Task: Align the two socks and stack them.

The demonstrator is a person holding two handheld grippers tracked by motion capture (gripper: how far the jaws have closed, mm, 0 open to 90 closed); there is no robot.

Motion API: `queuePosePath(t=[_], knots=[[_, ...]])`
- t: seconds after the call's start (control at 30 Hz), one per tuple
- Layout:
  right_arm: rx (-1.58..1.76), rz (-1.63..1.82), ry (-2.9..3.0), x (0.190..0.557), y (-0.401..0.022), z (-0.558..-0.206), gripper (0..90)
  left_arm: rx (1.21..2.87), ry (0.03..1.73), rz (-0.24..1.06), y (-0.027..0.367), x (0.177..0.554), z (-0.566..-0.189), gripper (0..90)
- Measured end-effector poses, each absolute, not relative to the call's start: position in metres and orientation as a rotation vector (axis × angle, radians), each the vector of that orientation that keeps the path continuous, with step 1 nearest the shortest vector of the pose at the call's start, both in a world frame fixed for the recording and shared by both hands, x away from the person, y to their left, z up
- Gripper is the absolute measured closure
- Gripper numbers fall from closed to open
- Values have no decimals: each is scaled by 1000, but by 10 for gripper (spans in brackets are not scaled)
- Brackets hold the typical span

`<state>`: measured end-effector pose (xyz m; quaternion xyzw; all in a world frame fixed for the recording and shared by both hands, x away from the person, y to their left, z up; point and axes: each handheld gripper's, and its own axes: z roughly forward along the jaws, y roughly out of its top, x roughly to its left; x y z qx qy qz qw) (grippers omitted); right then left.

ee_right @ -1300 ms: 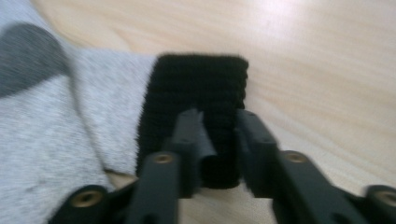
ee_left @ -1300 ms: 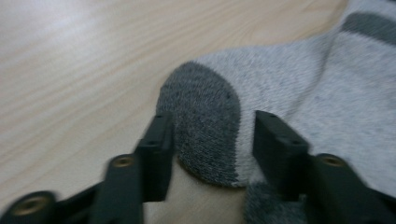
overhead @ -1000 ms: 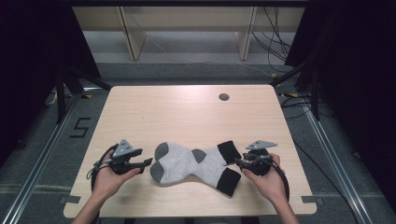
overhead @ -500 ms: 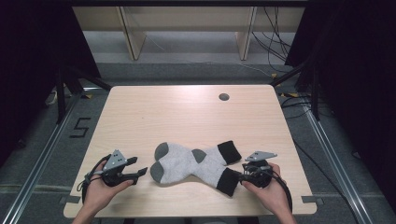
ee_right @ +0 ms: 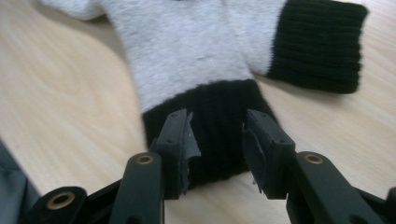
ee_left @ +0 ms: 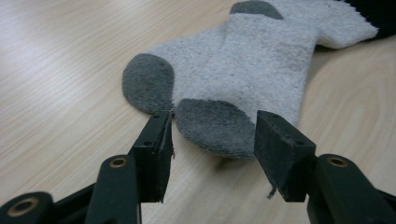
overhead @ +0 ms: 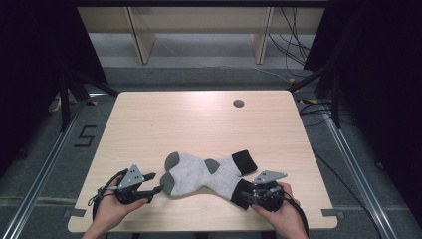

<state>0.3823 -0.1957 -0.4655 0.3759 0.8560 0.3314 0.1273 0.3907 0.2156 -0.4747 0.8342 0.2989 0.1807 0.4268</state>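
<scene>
Two grey socks with dark grey toes and heels and black cuffs lie crossed on the wooden table (overhead: 149,124): the near sock (overhead: 199,180) and the far sock (overhead: 219,167). My left gripper (overhead: 157,189) is open at the near sock's dark toe (ee_left: 210,123). In the left gripper view that toe lies between the left gripper's (ee_left: 215,128) jaws. My right gripper (overhead: 247,195) is open, its jaws either side of the near sock's black cuff (ee_right: 217,100), low over the table. The other black cuff (ee_right: 317,44) lies beyond, to the right.
A round cable hole (overhead: 238,103) sits near the table's far right edge. Both hands rest close to the table's near edge. The far half of the table is bare wood. Shelving and cables stand beyond the table.
Both grippers have dropped toward the near edge of the table. The left now faces the near sock's toe and the right has closed in on its black cuff. The socks barely moved.
</scene>
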Motion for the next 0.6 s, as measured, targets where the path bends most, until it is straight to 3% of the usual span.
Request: queuePosePath(t=[0.3,0.6], knots=[[986,957,2542,368,-183,-465,579,2082,678,445,211,379,-482,483],[930,856,2586,370,-183,-473,558,2132,600,420,193,389,-488,435]])
